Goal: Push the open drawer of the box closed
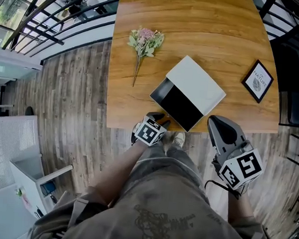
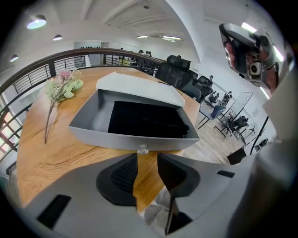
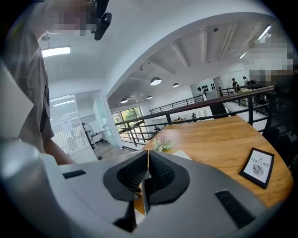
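Note:
A white box (image 1: 199,83) lies at an angle near the table's front edge, its drawer (image 1: 176,106) pulled out toward me and black inside. In the left gripper view the drawer's grey front panel (image 2: 111,138) fills the middle, with a small clear knob (image 2: 143,149) on it. My left gripper (image 2: 147,157) is open, its tips just short of the knob and nothing between the pads. In the head view the left gripper (image 1: 158,118) sits at the drawer's front corner. My right gripper (image 3: 148,155) is shut and empty; in the head view the right gripper (image 1: 216,120) hangs off the table edge, right of the drawer.
A sprig of pink flowers (image 1: 144,41) lies left of the box on the wooden table (image 1: 206,19). A small framed picture (image 1: 258,80) stands at the right edge. Plank floor and a railing lie beyond the table's left side.

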Demonstrator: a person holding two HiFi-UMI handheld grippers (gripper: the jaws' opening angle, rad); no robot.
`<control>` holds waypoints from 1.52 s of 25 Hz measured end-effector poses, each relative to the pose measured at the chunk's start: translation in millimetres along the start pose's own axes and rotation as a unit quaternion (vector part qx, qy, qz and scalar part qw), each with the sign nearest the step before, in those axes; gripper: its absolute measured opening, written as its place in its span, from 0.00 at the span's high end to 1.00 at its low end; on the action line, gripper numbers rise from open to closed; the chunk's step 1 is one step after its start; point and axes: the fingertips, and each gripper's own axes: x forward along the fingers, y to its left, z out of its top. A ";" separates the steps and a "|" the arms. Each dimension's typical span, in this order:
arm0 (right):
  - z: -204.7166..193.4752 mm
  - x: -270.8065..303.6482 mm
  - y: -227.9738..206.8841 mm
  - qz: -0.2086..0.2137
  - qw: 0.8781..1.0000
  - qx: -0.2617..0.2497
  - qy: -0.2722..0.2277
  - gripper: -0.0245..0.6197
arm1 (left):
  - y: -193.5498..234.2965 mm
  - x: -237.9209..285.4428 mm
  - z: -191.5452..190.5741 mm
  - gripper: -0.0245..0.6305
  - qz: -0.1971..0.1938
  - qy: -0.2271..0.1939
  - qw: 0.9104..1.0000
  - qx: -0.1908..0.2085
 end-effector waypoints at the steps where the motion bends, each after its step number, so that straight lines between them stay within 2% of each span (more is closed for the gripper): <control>1: -1.0 1.0 -2.1 -0.004 1.000 0.002 0.003 0.91 | 2.5 3.7 0.5 0.74 -0.001 0.001 1.000 -0.002; 6: -6.1 3.7 -13.3 -0.038 0.999 0.029 0.010 0.91 | 6.8 15.7 -1.2 0.74 -0.023 0.005 1.000 -0.012; 8: -5.2 7.2 -15.0 -0.048 0.998 0.040 0.010 0.91 | 5.2 17.8 0.5 0.82 -0.038 0.009 0.999 -0.005; 10: -4.2 12.5 -15.8 -0.053 0.998 0.043 0.012 0.91 | 3.7 18.4 3.3 0.84 -0.047 0.015 0.999 0.006; 13: -2.9 20.0 -17.9 -0.060 0.997 0.044 0.014 0.91 | 4.3 15.1 15.0 0.84 -0.052 -0.009 0.999 0.012; 15: -2.4 23.2 -20.6 -0.065 0.997 0.047 0.014 0.91 | 7.9 13.3 24.2 0.84 -0.055 -0.025 0.998 0.004; 18: -1.4 27.1 -26.8 -0.077 0.996 0.050 0.015 0.91 | 16.9 17.4 32.9 0.84 -0.055 -0.017 0.998 0.011; 26: -0.2 21.4 -45.1 -0.125 0.990 0.062 0.016 0.91 | 17.9 42.1 71.2 0.84 -0.099 -0.005 0.994 0.034; 35: -7.8 3.2 -55.6 -0.173 0.981 0.087 0.017 0.91 | 15.1 61.9 109.5 0.84 -0.134 -0.010 0.990 0.046; 38: -4.6 8.4 -54.5 -0.173 0.981 0.086 0.013 0.91 | 16.2 52.7 110.1 0.75 -0.134 -0.026 0.990 0.041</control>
